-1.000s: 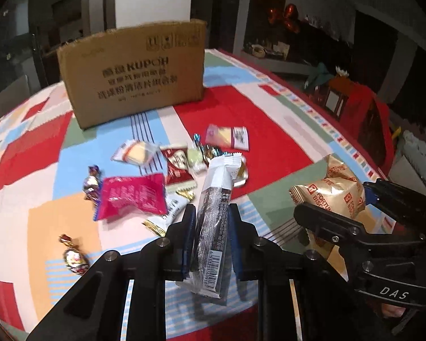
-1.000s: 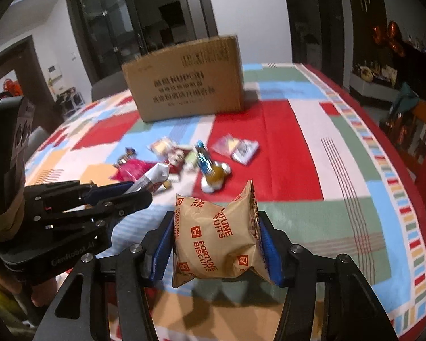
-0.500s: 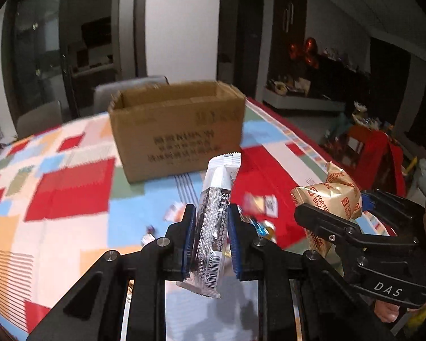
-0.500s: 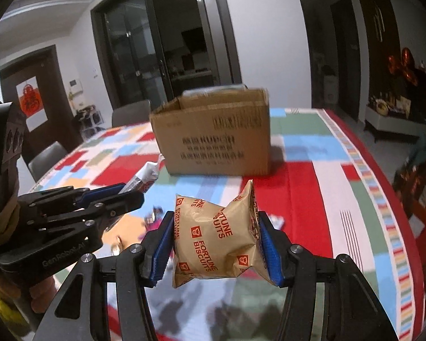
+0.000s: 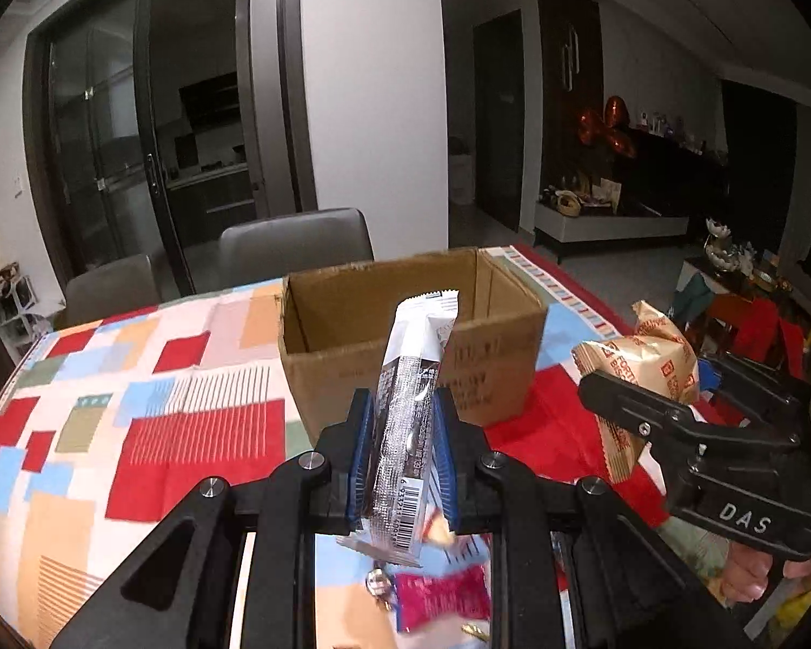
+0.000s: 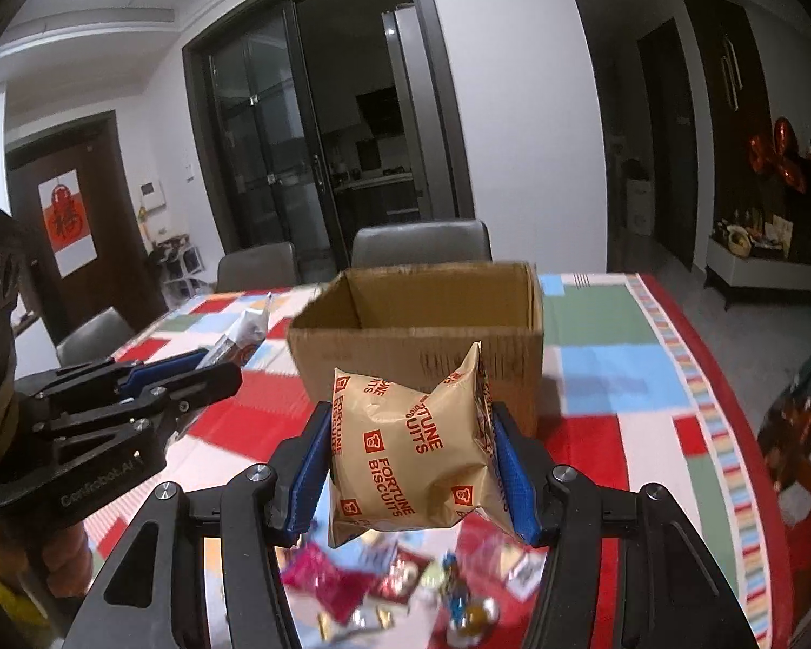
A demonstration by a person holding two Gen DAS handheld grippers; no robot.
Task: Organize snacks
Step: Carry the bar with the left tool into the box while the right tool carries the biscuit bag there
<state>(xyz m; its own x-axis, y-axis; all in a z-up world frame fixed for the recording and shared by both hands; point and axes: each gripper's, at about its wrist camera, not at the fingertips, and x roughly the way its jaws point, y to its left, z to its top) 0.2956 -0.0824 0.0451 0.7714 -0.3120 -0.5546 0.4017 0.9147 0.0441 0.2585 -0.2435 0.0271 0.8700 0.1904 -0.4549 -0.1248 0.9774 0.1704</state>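
My left gripper (image 5: 403, 459) is shut on a long black-and-white snack bar (image 5: 408, 416) that stands upright between its blue pads. My right gripper (image 6: 411, 465) is shut on a gold Fortune Biscuits bag (image 6: 411, 454). Both are raised above the table, short of an open cardboard box (image 5: 405, 346) whose inside shows bare brown walls (image 6: 432, 297). The right gripper also appears at the right of the left wrist view (image 5: 649, 395), and the left gripper at the left of the right wrist view (image 6: 211, 373). Loose snacks (image 6: 405, 584) lie on the cloth below.
A patchwork tablecloth (image 5: 162, 422) in red, blue, green and orange covers the table. Grey chairs (image 5: 292, 243) stand behind the box, with glass doors beyond. A pink packet (image 5: 443, 595) lies under the left gripper. The table's right edge (image 6: 730, 432) runs near a red-draped seat.
Both grippers have risen with their snacks and now look over the box's rim into it. The loose snacks have dropped to the bottom of both views.
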